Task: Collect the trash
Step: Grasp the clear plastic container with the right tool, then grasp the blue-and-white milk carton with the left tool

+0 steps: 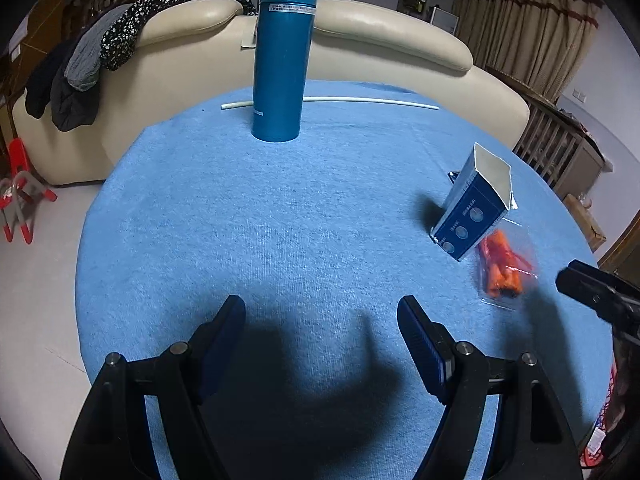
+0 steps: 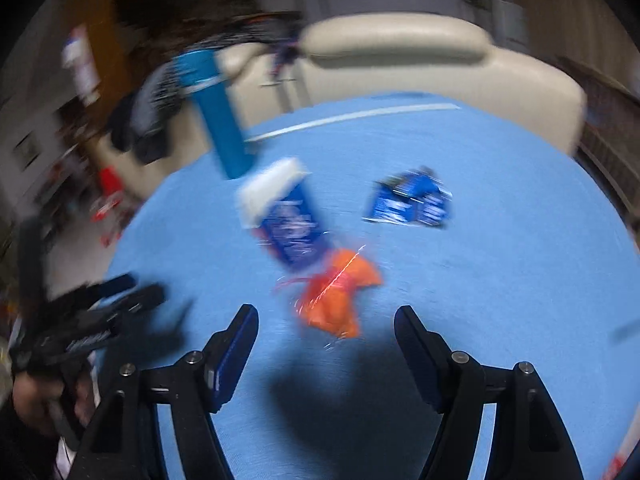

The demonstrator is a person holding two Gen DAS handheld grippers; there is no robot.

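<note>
- One desk (image 1: 280, 220), round and covered in blue cloth, carries everything; the landmark here is the single teal flask (image 1: 284, 52), upright near the far edge.
- One white rod (image 1: 372, 100) lies flat just behind the flask, running off to its right.
- One left claw (image 1: 320, 320) hovers in front of the flask, near the desk's near edge; its jaws stand wide apart with nothing between them.
- One blue carton (image 1: 474, 204), well to the right of the flask and nearer the camera, leans with its torn top open; the inside shows only a pale lining, and I cannot tell whether anything is in it.
- One clear bag (image 1: 505, 268) touches the carton's near side, farther still from the flask; it holds orange pieces, too blurred to count.
- One flattened blue wrapper (image 2: 412, 202) shows only in the blurred right wrist view, right of the carton and far from the flask.
- One right claw (image 2: 326, 320) hangs just in front of the bag, on the side away from the flask; it is spread wide and grips nothing.
</note>
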